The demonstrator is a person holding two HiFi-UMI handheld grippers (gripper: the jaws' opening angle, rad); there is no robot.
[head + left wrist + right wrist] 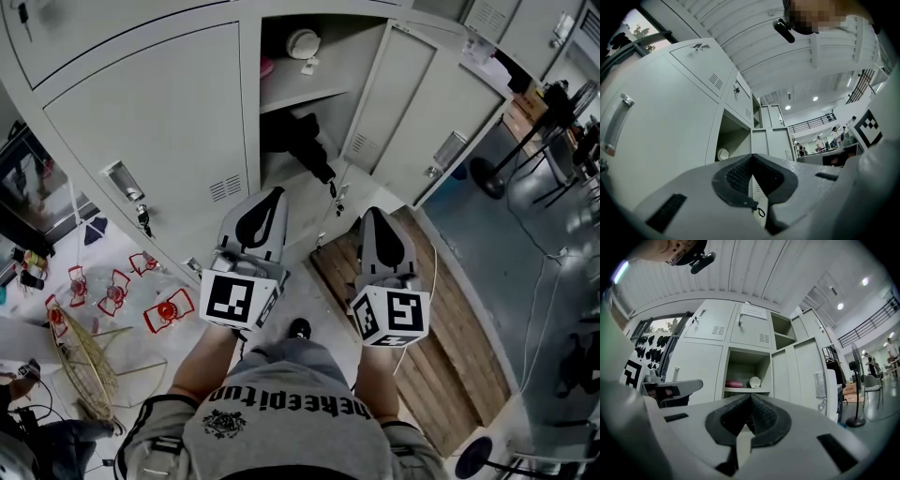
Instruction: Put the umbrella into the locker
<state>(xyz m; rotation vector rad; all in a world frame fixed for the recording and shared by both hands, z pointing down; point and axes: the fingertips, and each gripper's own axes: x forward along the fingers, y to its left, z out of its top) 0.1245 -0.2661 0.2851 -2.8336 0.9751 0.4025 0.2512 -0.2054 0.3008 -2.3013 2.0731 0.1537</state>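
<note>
The black folded umbrella (302,141) lies in the open locker (314,89) below its shelf, its handle end poking out over the front edge. My left gripper (272,194) is held in front of the locker, shut and empty, its tips (752,157) meeting. Beside it, my right gripper (375,214) is also shut with nothing between the pads (751,397). In the right gripper view the open locker (745,376) shows a pink item (734,384) and a white round object (755,381) on the shelf; the umbrella is hidden behind the jaws.
The locker door (403,103) stands open to the right, with keys (335,195) hanging near its lower edge. Red wire frames (117,295) and a wire basket (84,361) lie on the floor at left. A wooden pallet (422,356) lies at right, a standing fan (487,173) beyond.
</note>
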